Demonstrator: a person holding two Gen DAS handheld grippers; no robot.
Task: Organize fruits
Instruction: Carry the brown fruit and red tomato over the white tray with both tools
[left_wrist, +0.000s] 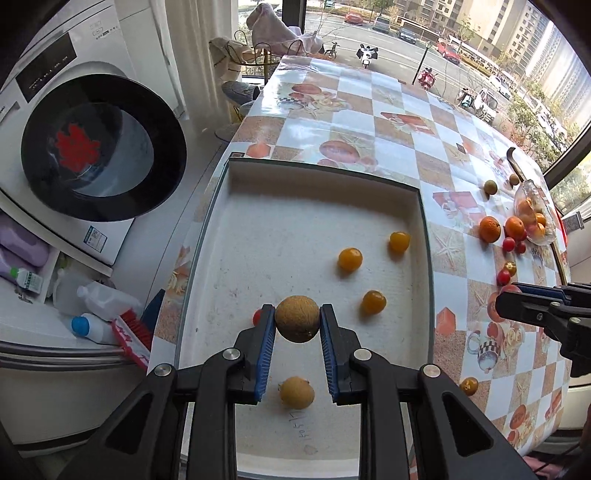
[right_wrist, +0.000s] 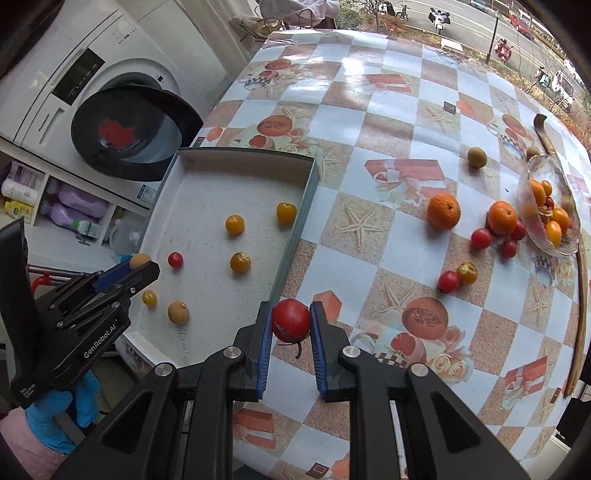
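My left gripper (left_wrist: 297, 319) is shut on a brown longan (left_wrist: 297, 318), held above the white tray (left_wrist: 325, 177). In that tray lie three yellow tomatoes (left_wrist: 349, 259), another longan (left_wrist: 296, 392) and a small red tomato (left_wrist: 256, 316). My right gripper (right_wrist: 291, 320) is shut on a red cherry tomato (right_wrist: 291, 319), above the tablecloth just right of the tray's (right_wrist: 295, 229) near corner. Two oranges (right_wrist: 443, 211), several red tomatoes (right_wrist: 481, 238) and a longan (right_wrist: 477, 157) lie on the table. The left gripper (right_wrist: 142, 264) also shows in the right wrist view, over the tray's left part.
A glass bowl (right_wrist: 532, 177) with small yellow and red fruits stands at the table's right, beside a long wooden piece (right_wrist: 581, 280). A washing machine (left_wrist: 74, 110) with its door open and shelves of bottles (left_wrist: 99, 299) are left of the table. A blue-gloved hand (right_wrist: 55, 413) holds the left gripper.
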